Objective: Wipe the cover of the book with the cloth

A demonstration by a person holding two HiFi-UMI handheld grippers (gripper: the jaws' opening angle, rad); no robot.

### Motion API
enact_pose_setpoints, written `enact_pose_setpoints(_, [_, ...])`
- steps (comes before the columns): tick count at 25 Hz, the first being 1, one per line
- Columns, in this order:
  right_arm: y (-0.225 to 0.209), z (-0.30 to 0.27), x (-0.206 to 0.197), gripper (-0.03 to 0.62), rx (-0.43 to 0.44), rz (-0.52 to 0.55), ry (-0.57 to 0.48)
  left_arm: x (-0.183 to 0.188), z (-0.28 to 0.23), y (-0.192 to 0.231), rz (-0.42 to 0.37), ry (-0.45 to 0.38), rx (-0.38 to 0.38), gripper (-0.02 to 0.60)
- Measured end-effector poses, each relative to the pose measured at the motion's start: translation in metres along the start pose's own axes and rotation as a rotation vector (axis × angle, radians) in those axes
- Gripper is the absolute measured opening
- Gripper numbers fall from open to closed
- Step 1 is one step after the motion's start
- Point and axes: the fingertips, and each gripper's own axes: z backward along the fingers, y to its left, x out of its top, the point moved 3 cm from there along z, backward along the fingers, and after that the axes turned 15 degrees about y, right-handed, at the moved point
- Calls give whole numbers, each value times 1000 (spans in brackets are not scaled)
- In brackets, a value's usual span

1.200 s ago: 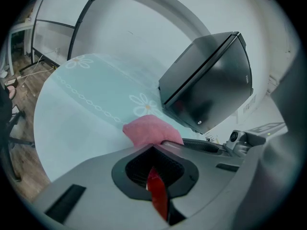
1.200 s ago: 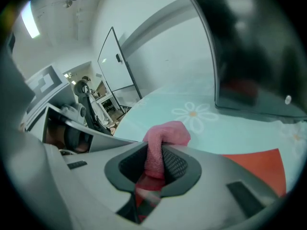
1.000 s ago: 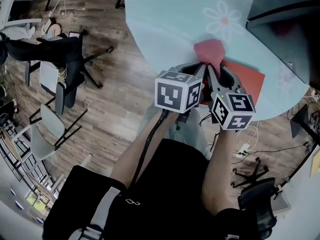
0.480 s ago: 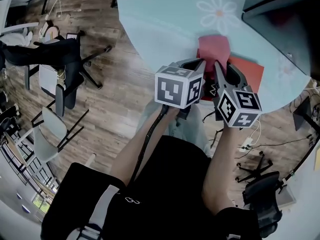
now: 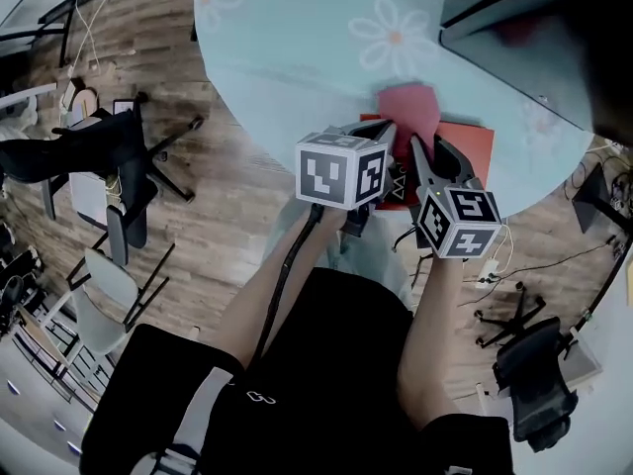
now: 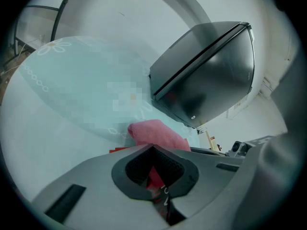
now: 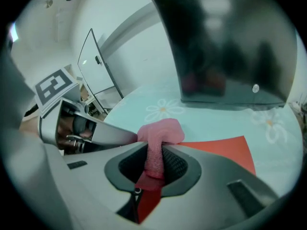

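Observation:
A red book (image 5: pixel 465 151) lies near the front edge of the pale blue flowered table (image 5: pixel 287 38). A pink cloth (image 5: pixel 407 107) is bunched over the book's far left part. My right gripper (image 5: pixel 413 144) is shut on the cloth (image 7: pixel 160 131), which hangs between its jaws over the red cover (image 7: pixel 216 150). My left gripper (image 5: pixel 381 137) sits close beside it at the book's left edge. Its jaws meet at the tip (image 6: pixel 153 147) with a strip of printed red cover between them. The cloth (image 6: pixel 156 133) rises just beyond it.
A large dark box-like object (image 5: pixel 514 8) stands on the table behind the book, close to the cloth (image 6: pixel 206 75). The table's rounded edge runs just under my grippers. Office chairs (image 5: pixel 109 166) stand on the wooden floor to the left.
The head view has swung, so the table sits lower left in frame. Both grippers stay side by side, and the cloth now lies further onto the book's far edge.

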Motion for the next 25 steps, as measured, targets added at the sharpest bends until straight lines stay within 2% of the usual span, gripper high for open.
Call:
enact_pose_setpoints(3, [-7,4,2,77,-17,-16,-27,7,-3,3,-4,11,7,14])
enact_pose_setpoints(6, [-15,5,1,77,2,6,-27,7,-3,2,15,4,41,14])
enact_pose_setpoints(10, [-37,9,-4,77,27,25,-30,0,-5,-11,32,-45,72,14])
enact_pose_setpoints(13, [-49,16,-7,77,43,52,-29,-15,-5,-19,78,-72,89,14])
enact_pose_setpoints(19, [-71,30,-11,77,57,110,-12,-13,-15,-47,88,-142,95,14])
enact_pose_setpoints(25, [-92,35,-16,77,64,138,-1,-19,-42,-63,113,-132,84,14])
